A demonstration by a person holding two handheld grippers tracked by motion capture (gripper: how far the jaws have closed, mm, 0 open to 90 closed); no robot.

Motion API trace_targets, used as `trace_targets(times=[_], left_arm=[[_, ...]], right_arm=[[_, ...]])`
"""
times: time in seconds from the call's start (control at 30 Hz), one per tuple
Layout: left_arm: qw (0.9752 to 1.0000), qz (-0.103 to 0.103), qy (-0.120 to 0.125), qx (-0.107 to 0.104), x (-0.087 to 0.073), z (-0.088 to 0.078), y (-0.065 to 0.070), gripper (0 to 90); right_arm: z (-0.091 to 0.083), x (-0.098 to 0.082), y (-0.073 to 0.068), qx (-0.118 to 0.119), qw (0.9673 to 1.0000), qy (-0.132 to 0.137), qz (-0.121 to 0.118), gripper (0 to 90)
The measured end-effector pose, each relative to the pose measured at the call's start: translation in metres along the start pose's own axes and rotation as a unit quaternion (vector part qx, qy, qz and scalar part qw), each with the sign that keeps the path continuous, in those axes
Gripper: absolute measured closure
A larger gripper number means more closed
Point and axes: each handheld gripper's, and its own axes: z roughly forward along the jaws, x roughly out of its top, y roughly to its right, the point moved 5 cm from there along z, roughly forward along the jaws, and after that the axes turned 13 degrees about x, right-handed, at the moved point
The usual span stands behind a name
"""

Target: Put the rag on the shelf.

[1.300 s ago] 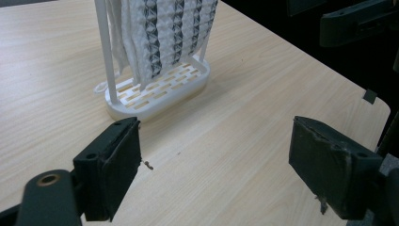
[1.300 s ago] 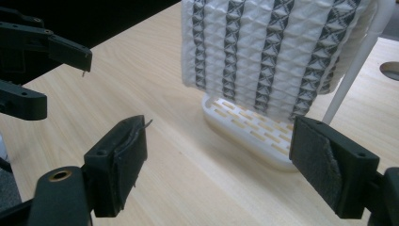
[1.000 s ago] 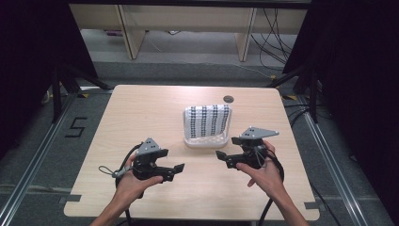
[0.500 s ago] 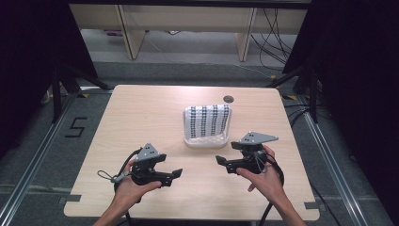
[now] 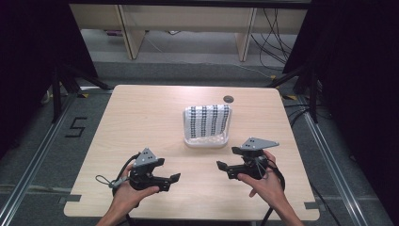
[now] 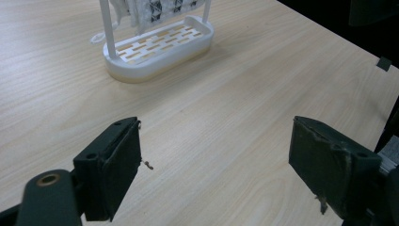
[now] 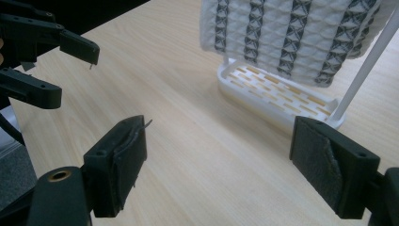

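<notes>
Both hands low at the near edge of the table (image 5: pixel 141 117). My left hand-held gripper (image 5: pixel 164 181) has its jaws spread wide, nothing between them; my right hand-held gripper (image 5: pixel 225 168) likewise spread and empty, the two facing each other well apart. Ahead, past the table's middle, stands a white slotted rack (image 5: pixel 207 139) with a patterned cloth (image 5: pixel 207 120) draped over its rail, hung to clear the tray. I judge the open jaws a ready stance for reaching the cloth.

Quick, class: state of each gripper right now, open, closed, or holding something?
Left gripper: open, fingers wide apart, holding nothing, above bare table.
Right gripper: open, fingers wide apart, holding nothing, short of the white rack with the cloth.
</notes>
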Motion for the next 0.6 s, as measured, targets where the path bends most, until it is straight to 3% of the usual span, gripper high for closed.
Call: trace_targets(times=[0.03, 0.13, 0.2, 0.23, 0.33, 0.6], left_arm=[[1.0, 0.0, -0.002, -0.002, -0.003, 0.0, 0.0, 16.6], [1.0, -0.002, -0.002, -0.002, -0.006, 0.0, 0.001, 16.6], [1.0, -0.001, -0.004, -0.002, -0.007, 0.0, 0.0, 16.6], [1.0, -0.003, -0.002, -0.004, -0.009, 0.0, 0.0, 16.6], [1.0, -0.002, -0.003, 0.001, -0.011, -0.001, -0.001, 16.6], [1.0, -0.002, -0.005, 0.001, -0.019, -0.005, -0.003, 16.6]], right_arm=[[0.0, -0.003, -0.003, 0.001, 0.9998, -0.004, 0.02, 20.5], [0.0, -0.006, -0.001, -0.003, 0.9999, -0.005, 0.015, 20.5], [0.002, -0.006, 0.0, 0.007, 1.0, 0.0, 0.006, 20.4], [0.001, -0.009, -0.002, 0.002, 0.9997, -0.005, 0.024, 20.4], [0.001, -0.011, -0.001, 0.003, 0.9999, -0.002, 0.016, 20.4], [0.001, -0.022, -0.003, 0.008, 0.9995, -0.003, 0.03, 20.4]])
